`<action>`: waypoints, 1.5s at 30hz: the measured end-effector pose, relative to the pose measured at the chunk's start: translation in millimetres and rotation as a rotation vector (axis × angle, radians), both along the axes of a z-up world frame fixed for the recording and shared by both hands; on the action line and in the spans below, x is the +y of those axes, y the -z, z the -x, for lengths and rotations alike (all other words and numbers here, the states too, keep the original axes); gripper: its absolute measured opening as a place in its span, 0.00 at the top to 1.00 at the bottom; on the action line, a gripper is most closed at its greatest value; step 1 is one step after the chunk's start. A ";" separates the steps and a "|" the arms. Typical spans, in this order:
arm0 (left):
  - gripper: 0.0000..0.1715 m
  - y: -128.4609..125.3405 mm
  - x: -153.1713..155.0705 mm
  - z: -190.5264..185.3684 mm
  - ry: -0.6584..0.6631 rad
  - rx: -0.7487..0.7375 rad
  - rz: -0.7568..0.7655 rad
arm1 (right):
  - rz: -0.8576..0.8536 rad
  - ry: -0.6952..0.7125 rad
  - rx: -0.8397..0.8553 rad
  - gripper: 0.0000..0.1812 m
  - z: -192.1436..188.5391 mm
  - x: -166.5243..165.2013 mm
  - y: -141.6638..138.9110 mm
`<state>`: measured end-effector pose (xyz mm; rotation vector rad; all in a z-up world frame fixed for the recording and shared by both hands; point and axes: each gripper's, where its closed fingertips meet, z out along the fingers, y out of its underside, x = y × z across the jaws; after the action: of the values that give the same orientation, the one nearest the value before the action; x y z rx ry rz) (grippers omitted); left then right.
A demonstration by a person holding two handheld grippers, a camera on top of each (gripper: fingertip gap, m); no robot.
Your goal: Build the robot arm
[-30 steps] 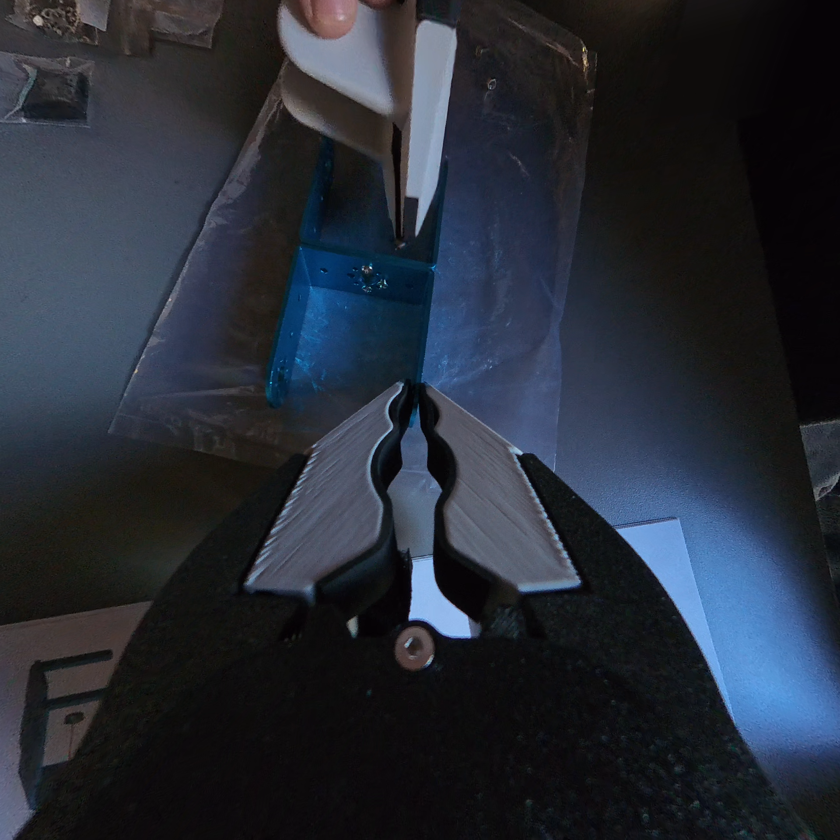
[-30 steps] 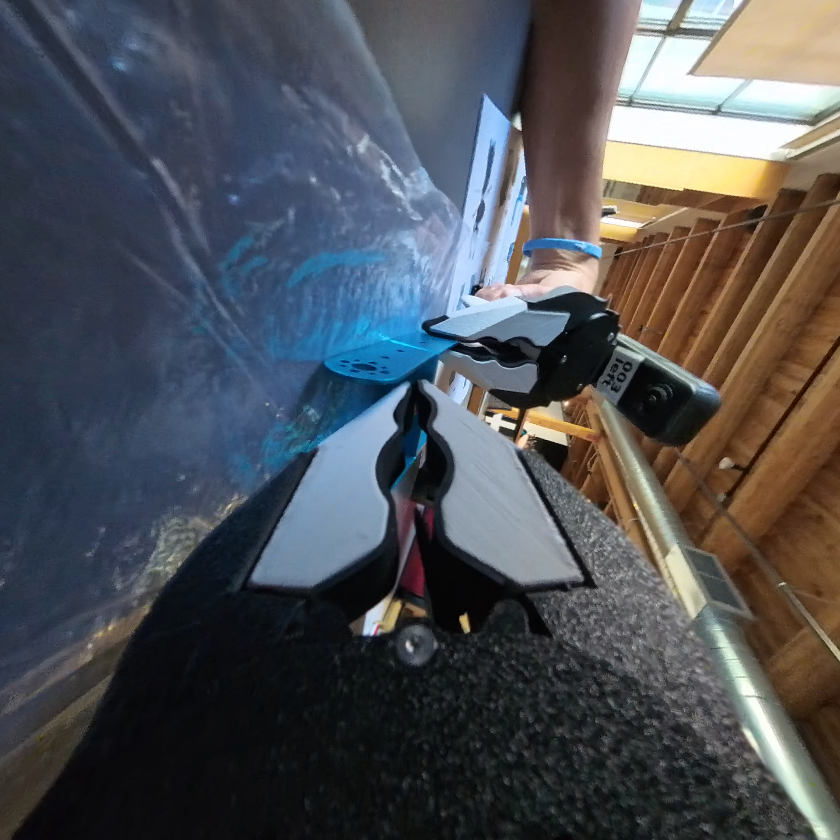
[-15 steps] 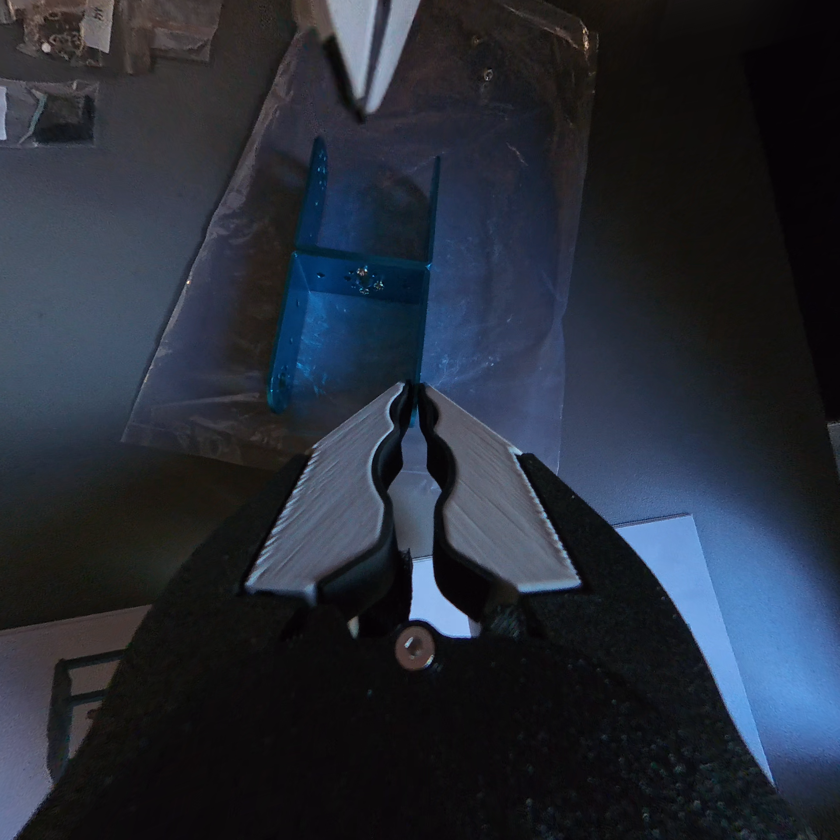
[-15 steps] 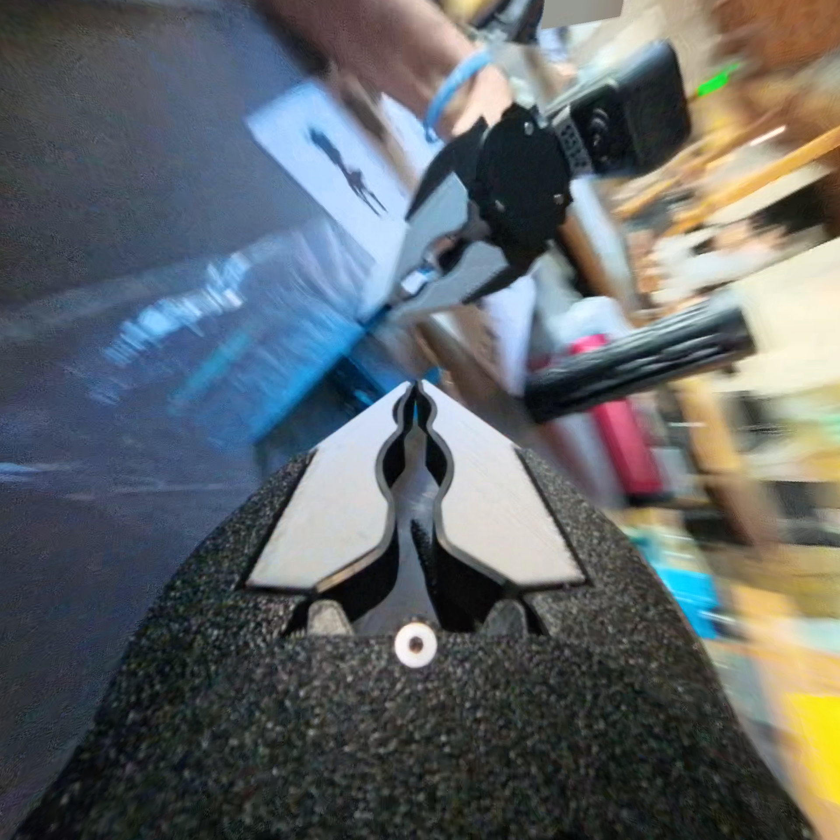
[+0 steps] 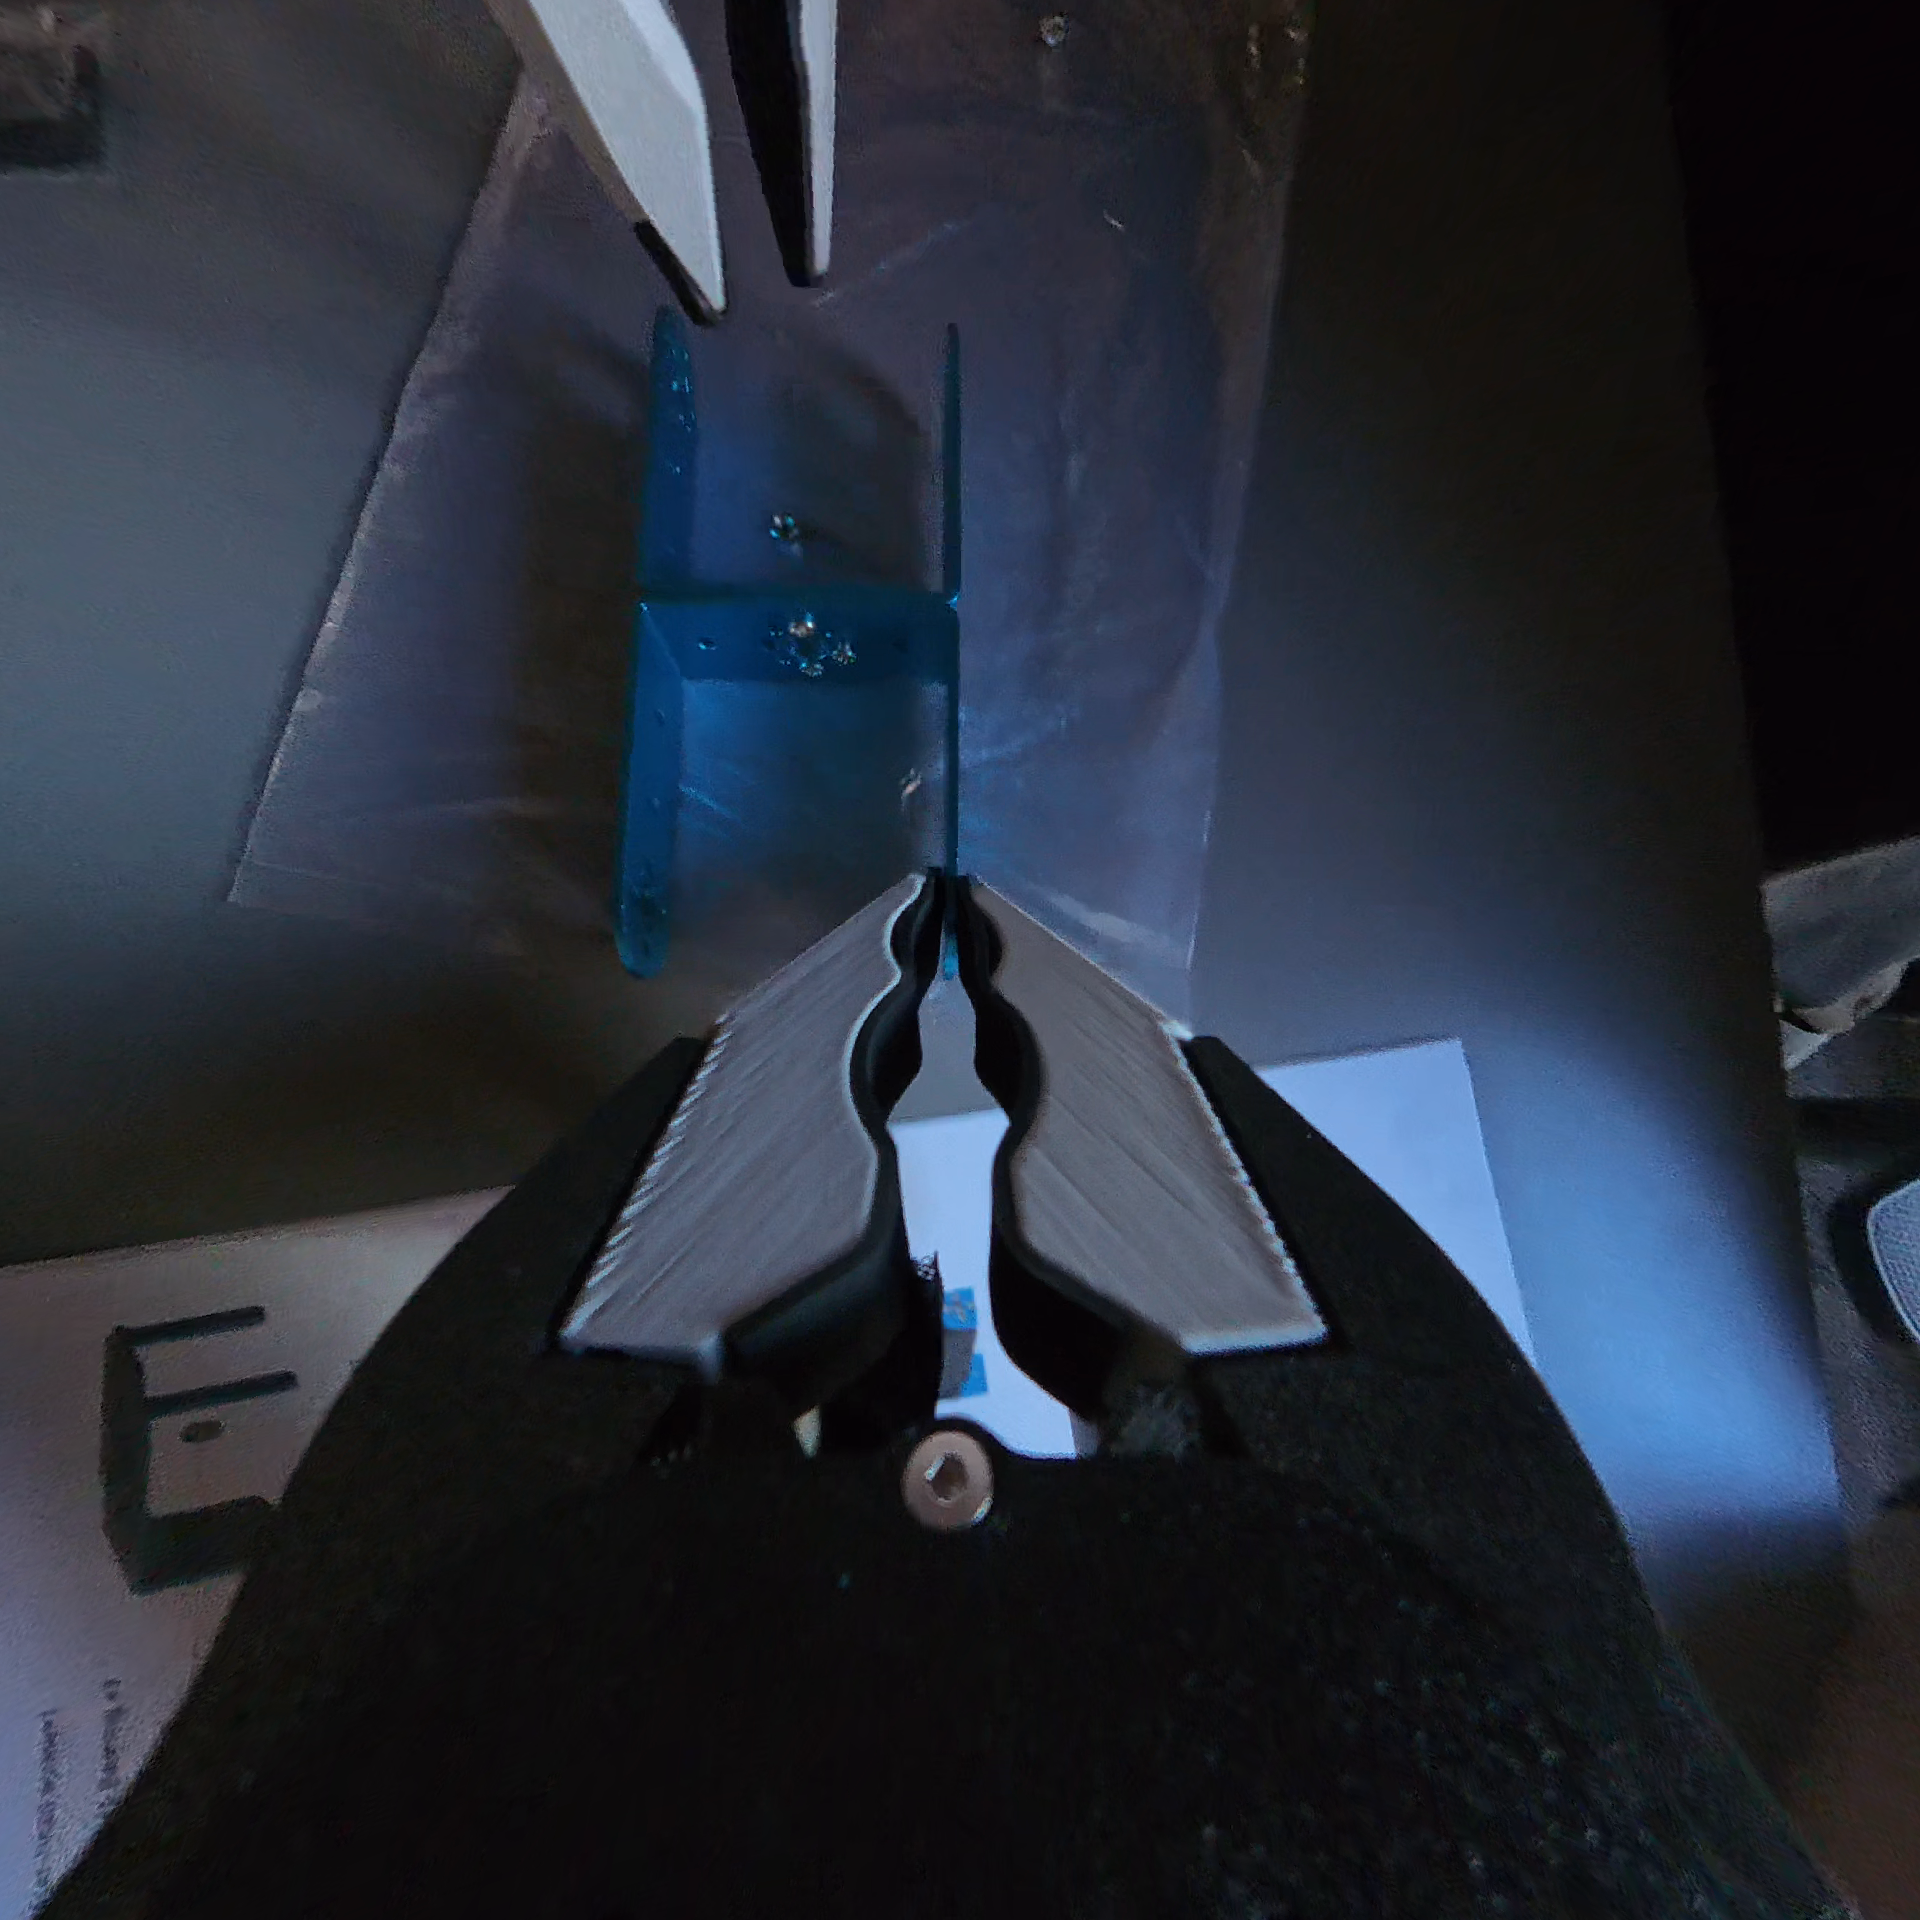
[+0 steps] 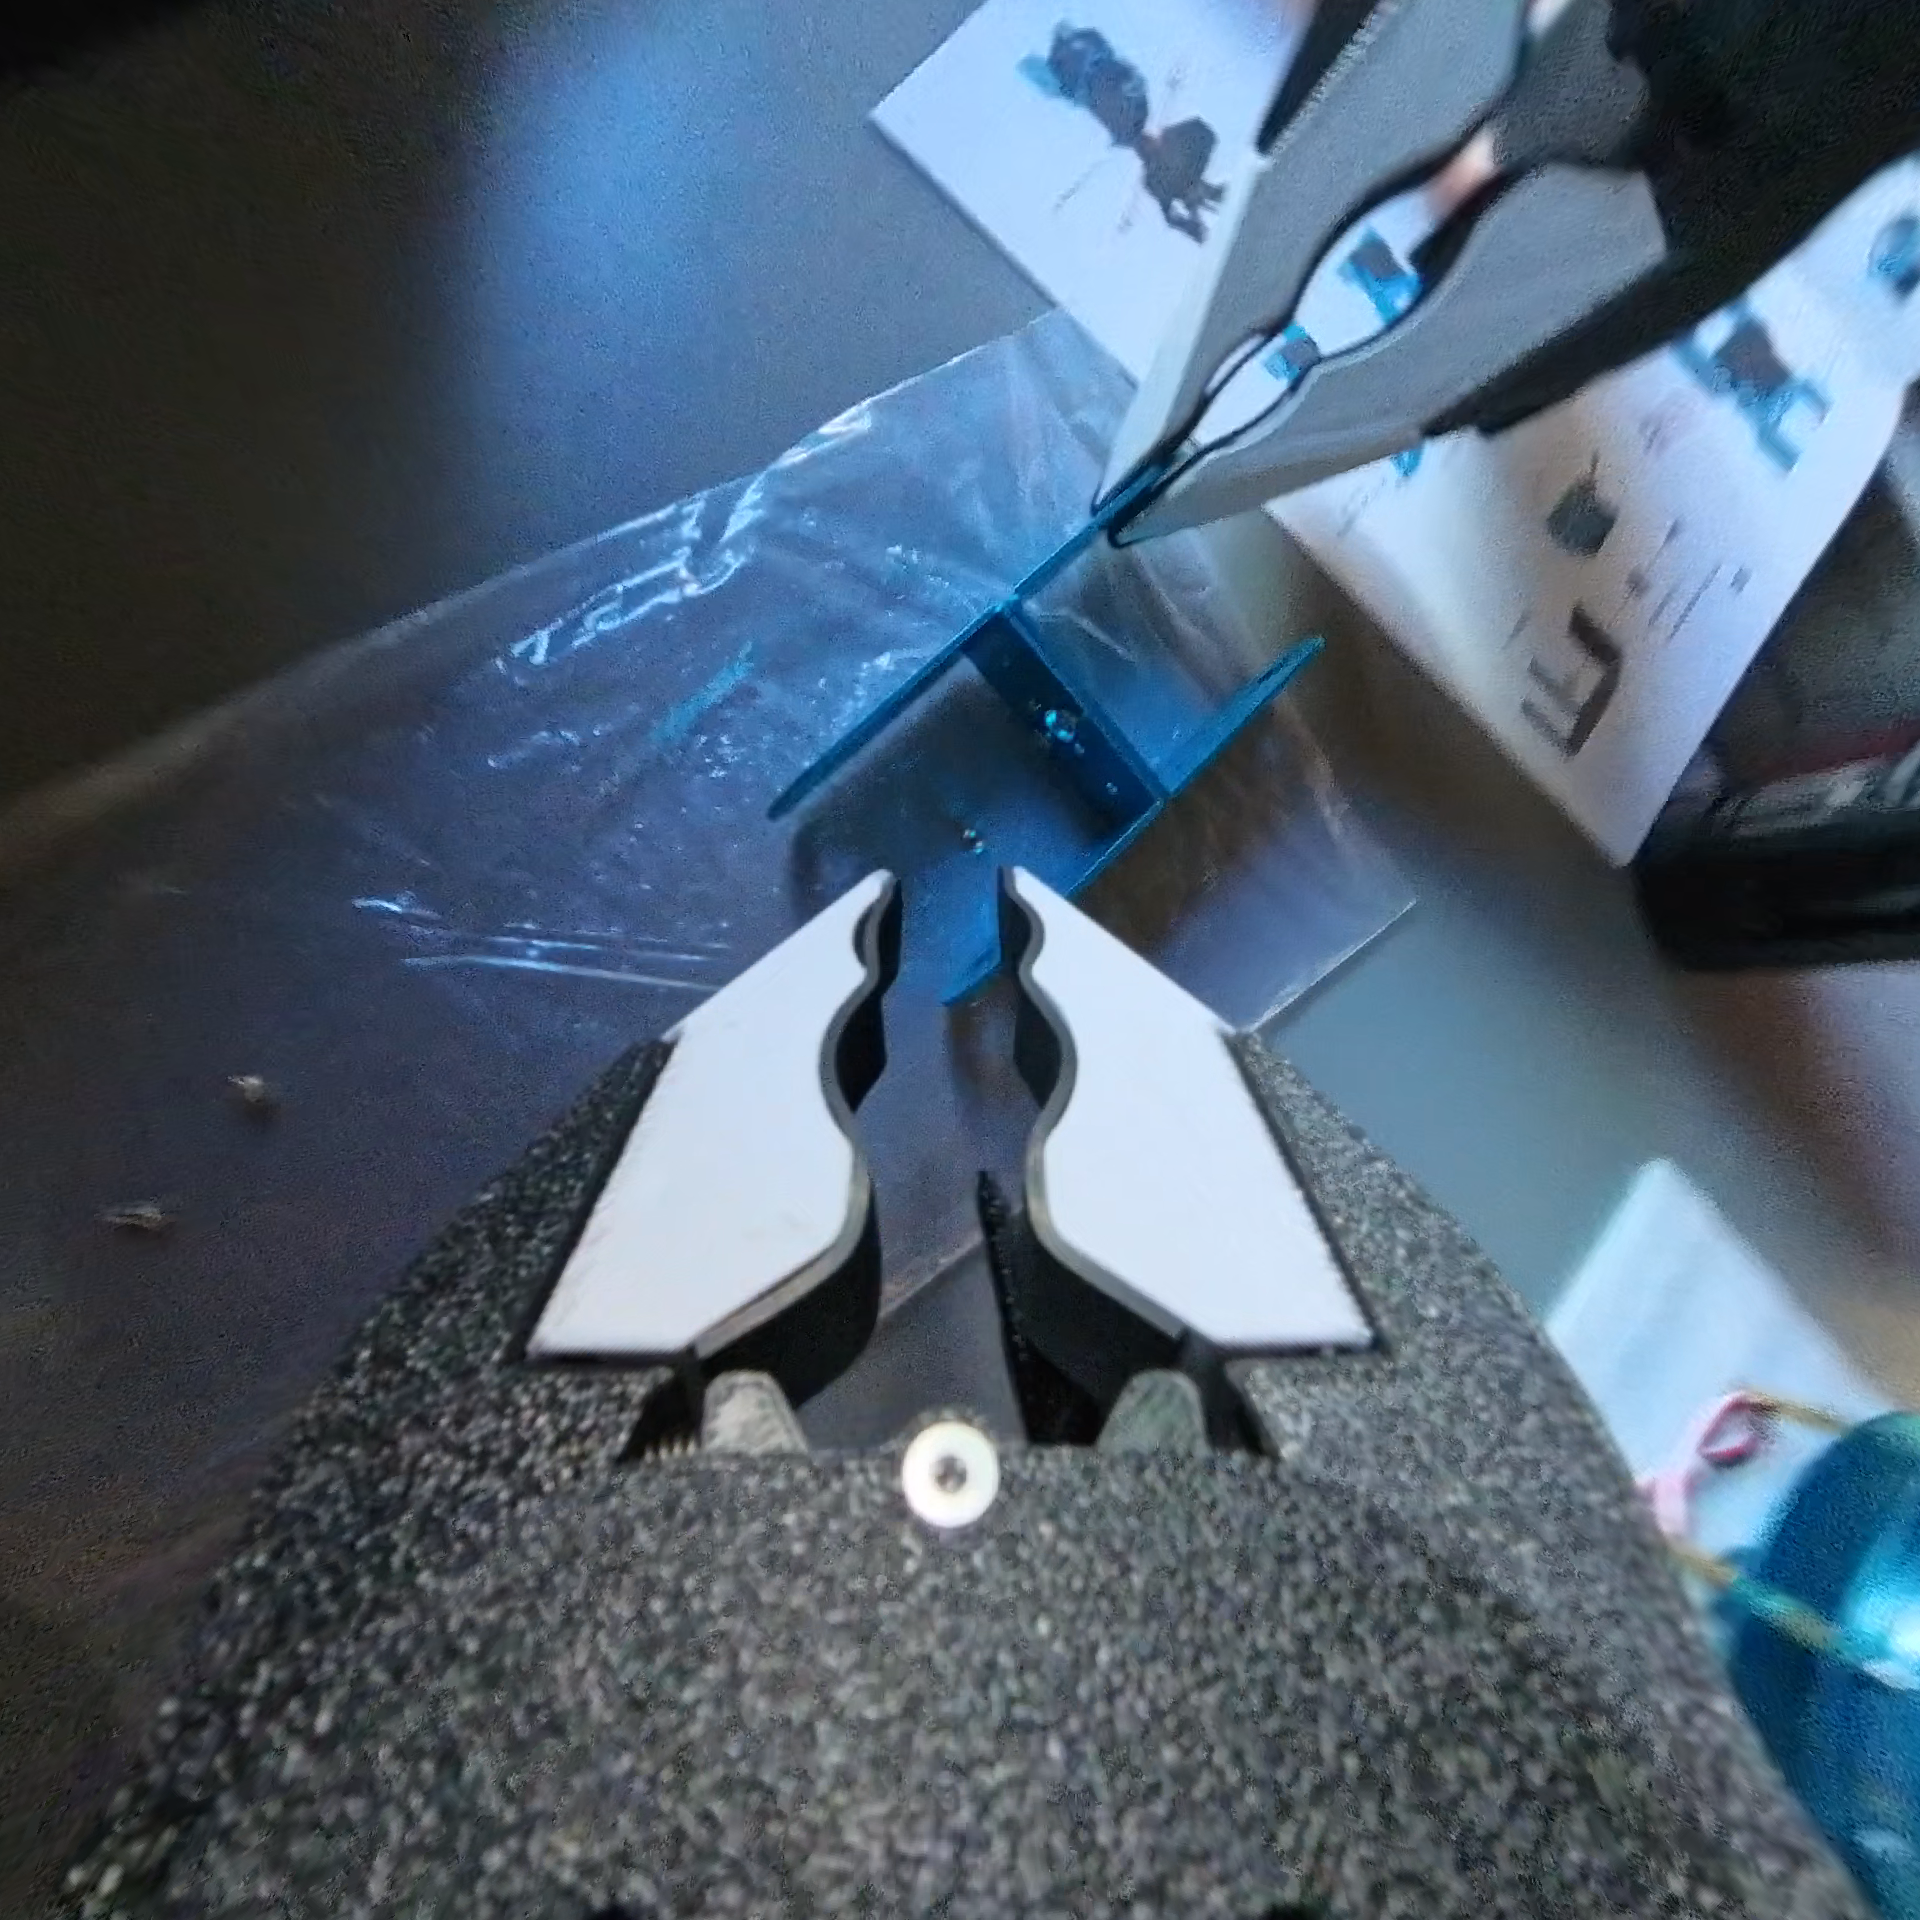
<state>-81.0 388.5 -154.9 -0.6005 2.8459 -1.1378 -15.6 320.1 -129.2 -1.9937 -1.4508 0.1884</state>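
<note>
A blue metal H-shaped bracket [image 5: 800, 644] with small screws in its cross plate lies on a clear plastic bag [image 5: 1091, 520] on a dark table. My left gripper [image 5: 940, 883] is shut on the near end of the bracket's right side plate. It also shows in the right wrist view [image 6: 1117, 520], clamped on that plate's edge. My right gripper [image 6: 948, 883] is open, and one arm of the bracket [image 6: 1039, 727] shows between its fingertips. In the left wrist view the right gripper [image 5: 753, 286] hovers at the far end of the left side plate. I cannot tell if it touches.
White printed paper sheets [image 5: 1351, 1143] lie at the table's near edge and also show in the right wrist view [image 6: 1039, 135]. A black object [image 6: 1787, 862] sits beside them. A blue round thing [image 6: 1829, 1579] is at the lower right. Small bits [image 6: 249, 1086] lie on the table. Some 11 centimeters of space lies between my two pairs of fingers. Both grippers' tips are roughly 20 centimeters from the black object [image 6: 1787, 862].
My right gripper let go of the bracket's far right plate, pulled away, opened, and came back at the far left arm. My left gripper kept its grip and the bracket shifted slightly.
</note>
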 end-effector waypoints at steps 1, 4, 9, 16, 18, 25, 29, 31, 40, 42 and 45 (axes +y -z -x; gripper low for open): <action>1.00 -0.9 1.6 3.7 0.007 0.006 0.000 | -0.033 -0.043 -0.049 0.92 2.7 2.3 -0.5; 0.99 0.7 6.3 2.3 -0.014 0.004 -0.012 | 0.010 -0.120 -0.149 0.96 4.4 7.7 10.3; 0.99 1.9 1.7 -3.1 -0.016 -0.012 -0.003 | 0.230 -0.131 -0.133 0.92 14.6 9.5 21.5; 0.99 3.0 1.4 -4.4 -0.018 -0.016 -0.008 | 0.256 -0.102 -0.207 0.93 7.3 17.2 33.5; 0.99 3.9 -0.2 -4.5 -0.016 -0.012 -0.005 | 0.274 -0.105 -0.186 0.94 8.9 17.1 33.2; 0.99 3.9 -1.8 -5.1 -0.018 -0.009 0.002 | 0.301 -0.110 -0.196 0.97 9.5 15.9 34.6; 0.99 4.0 -2.1 -5.1 -0.019 -0.007 0.005 | 0.307 -0.097 -0.194 0.97 9.3 16.8 34.6; 0.99 4.0 -2.3 -5.2 -0.019 -0.008 0.004 | 0.317 -0.096 -0.187 0.98 9.6 15.8 34.7; 0.99 4.2 -3.6 -5.8 -0.017 -0.012 0.005 | 0.302 -0.075 -0.166 0.98 10.6 15.8 32.1; 0.99 4.1 -3.6 -6.1 -0.018 -0.013 0.004 | 0.253 -0.065 -0.149 0.98 10.1 15.3 30.1; 0.99 4.2 -3.9 -6.4 -0.018 -0.017 0.004 | 0.092 -0.053 -0.106 1.00 11.7 19.6 24.8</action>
<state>-74.6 384.6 -159.2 -0.6124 2.8192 -1.1406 -27.3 339.7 -154.1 -2.0674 -1.5884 0.1776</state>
